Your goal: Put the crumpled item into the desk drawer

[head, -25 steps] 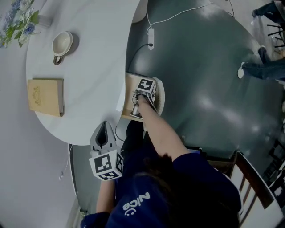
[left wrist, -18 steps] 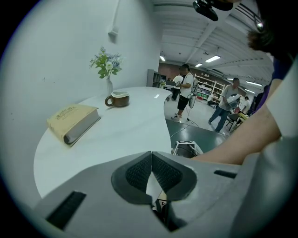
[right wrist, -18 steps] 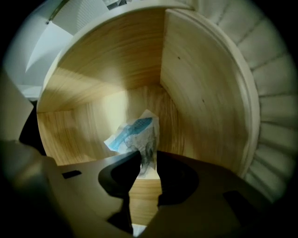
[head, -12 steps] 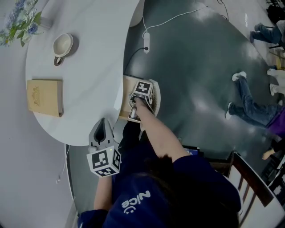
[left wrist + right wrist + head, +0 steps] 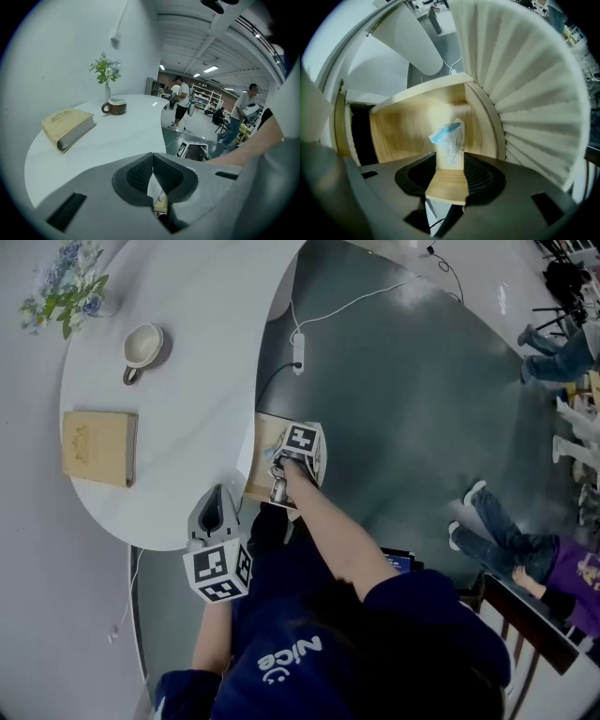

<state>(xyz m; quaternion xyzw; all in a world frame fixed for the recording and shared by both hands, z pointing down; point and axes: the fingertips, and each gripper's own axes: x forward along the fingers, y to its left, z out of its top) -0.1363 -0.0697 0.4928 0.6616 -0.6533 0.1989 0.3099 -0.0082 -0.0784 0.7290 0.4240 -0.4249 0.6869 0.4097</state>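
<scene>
The desk drawer (image 5: 262, 454) stands pulled out from under the white table (image 5: 197, 381). Its wooden inside (image 5: 398, 126) shows in the right gripper view. The crumpled item (image 5: 449, 137), a white and blue wrapper, is inside the drawer, past the fingertips and free of the pads. My right gripper (image 5: 450, 161) points steeply down over it, open; its jaws have just been opening. Its marker cube (image 5: 301, 441) hides the jaws in the head view. My left gripper (image 5: 215, 505) hovers at the table's near edge, shut (image 5: 152, 161) with nothing in it.
A tan book (image 5: 99, 447), a cup (image 5: 142, 345) and a small vase of flowers (image 5: 70, 296) are on the table. A white cable with a plug strip (image 5: 298, 352) lies on the dark floor. People (image 5: 511, 540) and a chair (image 5: 530, 620) are at the right.
The right hand and its marker cube have lifted a little over the drawer. The left gripper has hardly moved. The people in the background have shifted.
</scene>
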